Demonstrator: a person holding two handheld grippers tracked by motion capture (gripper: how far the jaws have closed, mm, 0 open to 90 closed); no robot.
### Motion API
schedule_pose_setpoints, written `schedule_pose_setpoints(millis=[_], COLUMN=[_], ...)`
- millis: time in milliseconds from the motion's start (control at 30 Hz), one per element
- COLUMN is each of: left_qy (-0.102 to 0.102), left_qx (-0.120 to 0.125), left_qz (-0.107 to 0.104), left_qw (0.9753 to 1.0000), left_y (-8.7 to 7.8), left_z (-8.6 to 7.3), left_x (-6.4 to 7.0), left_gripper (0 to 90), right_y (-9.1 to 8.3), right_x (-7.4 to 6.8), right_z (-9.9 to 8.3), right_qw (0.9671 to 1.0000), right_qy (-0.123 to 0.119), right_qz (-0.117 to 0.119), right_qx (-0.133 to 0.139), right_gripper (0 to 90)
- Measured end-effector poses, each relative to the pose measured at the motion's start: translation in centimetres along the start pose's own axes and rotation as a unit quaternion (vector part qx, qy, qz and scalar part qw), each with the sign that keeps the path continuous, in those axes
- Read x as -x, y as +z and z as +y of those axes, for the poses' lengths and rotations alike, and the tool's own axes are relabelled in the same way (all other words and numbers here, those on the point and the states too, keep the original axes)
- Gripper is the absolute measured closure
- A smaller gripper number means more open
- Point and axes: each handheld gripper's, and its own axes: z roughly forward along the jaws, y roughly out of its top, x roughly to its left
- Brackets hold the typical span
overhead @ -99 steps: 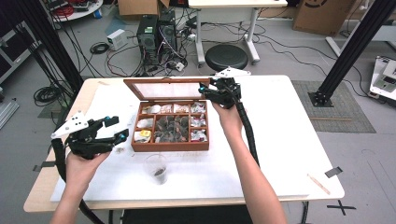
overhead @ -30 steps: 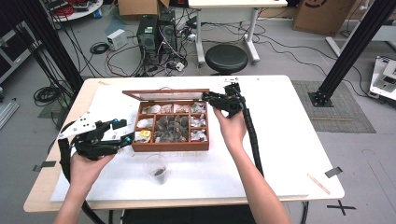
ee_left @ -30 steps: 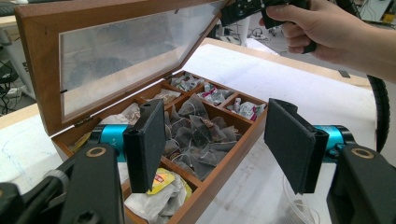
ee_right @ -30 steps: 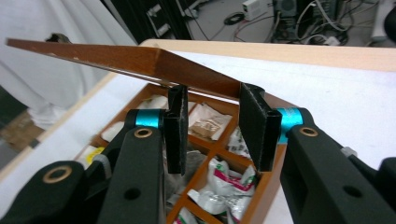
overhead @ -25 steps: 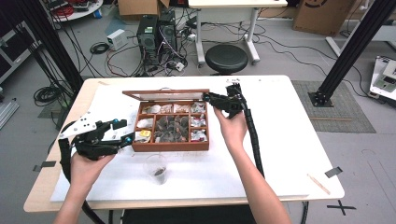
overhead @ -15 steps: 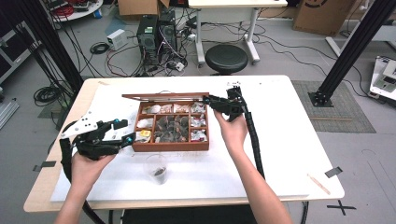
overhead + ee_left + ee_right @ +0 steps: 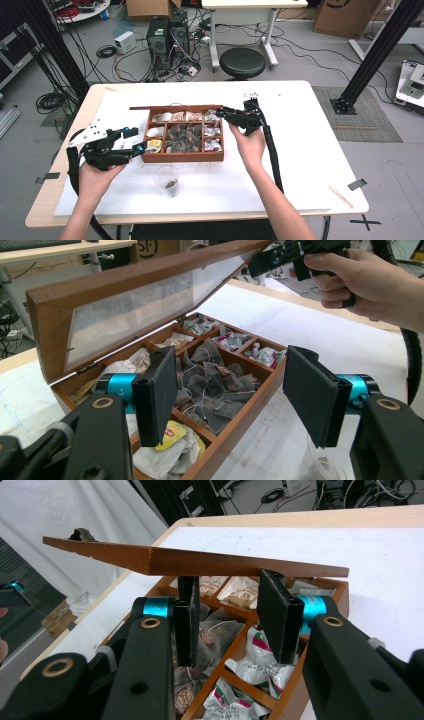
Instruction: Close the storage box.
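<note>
Wooden tea box (image 7: pixel 183 156) sits mid-table on the white sheet (image 7: pixel 300 165), divided into compartments. Centre compartment holds a heap of dark pyramid tea bags (image 7: pixel 212 385); the cells around it carry wrapped sachets, one yellow packet (image 7: pixel 172 435) in the near corner cell as seen from the left gripper view. The lid (image 7: pixel 135 300), wood frame with a clear pane, stands partly raised, hinged along the far side; from the high view it shows nearly edge-on as a thin brown strip over the back row. Right gripper (image 7: pixel 231 114) is at the lid's right end, held in the person's right hand (image 7: pixel 248 145). In the right gripper view the lid's front edge (image 7: pixel 200 562) runs across just above the two black jaws, which stand apart with a gap between them; whether either pad touches the underside of the wood I cannot tell. Left gripper (image 7: pixel 134 141) hangs off the box's left side, held by the left hand (image 7: pixel 95 175), its jaws wide apart and clamped on nothing, pointing toward the box's left wall. In its own view the open jaws frame the tea bags and the front rail of the box. A clear plastic cup (image 7: pixel 168 181) stands on the sheet just in front of the box, something dark at its bottom. A black stool (image 7: pixel 242 61) and computer tower (image 7: pixel 159 37) stand on the floor beyond the table.
</note>
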Motion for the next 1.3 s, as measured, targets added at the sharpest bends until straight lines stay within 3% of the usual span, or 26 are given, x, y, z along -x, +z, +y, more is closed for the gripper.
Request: schedule_pose_setpoints(millis=[433, 567, 733, 900, 1300], left_qy=[0.000, -0.001, 0.002, 0.003, 0.004], left_qx=[0.001, 0.000, -0.002, -0.001, -0.004], left_qz=[0.001, 0.000, -0.001, -0.001, -0.004], left_qw=[1.0000, 1.0000, 1.0000, 1.0000, 1.0000], left_y=[0.0, 0.0, 0.2, 0.2, 0.5], left_z=[0.0, 0.0, 0.1, 0.2, 0.2], left_x=[0.0, 0.0, 0.1, 0.2, 0.3], left_gripper=[37.8, 37.8, 37.8, 37.8, 37.9], right_y=[-0.1, -0.5, -0.7, -0.8, -1.5], right_x=[0.3, 0.4, 0.1, 0.1, -0.8], right_z=[-0.6, -0.8, -0.9, -1.2, -2.1], right_qw=[0.9995, 0.9986, 0.9993, 0.9986, 0.9994], right_qy=[0.022, 0.031, 0.017, 0.029, -0.017], right_qz=[0.020, 0.041, 0.034, 0.043, 0.028], right_qx=[-0.005, 0.008, 0.006, 0.005, 0.007], right_gripper=[61.4, 62.1, 62.5, 61.7, 62.4])
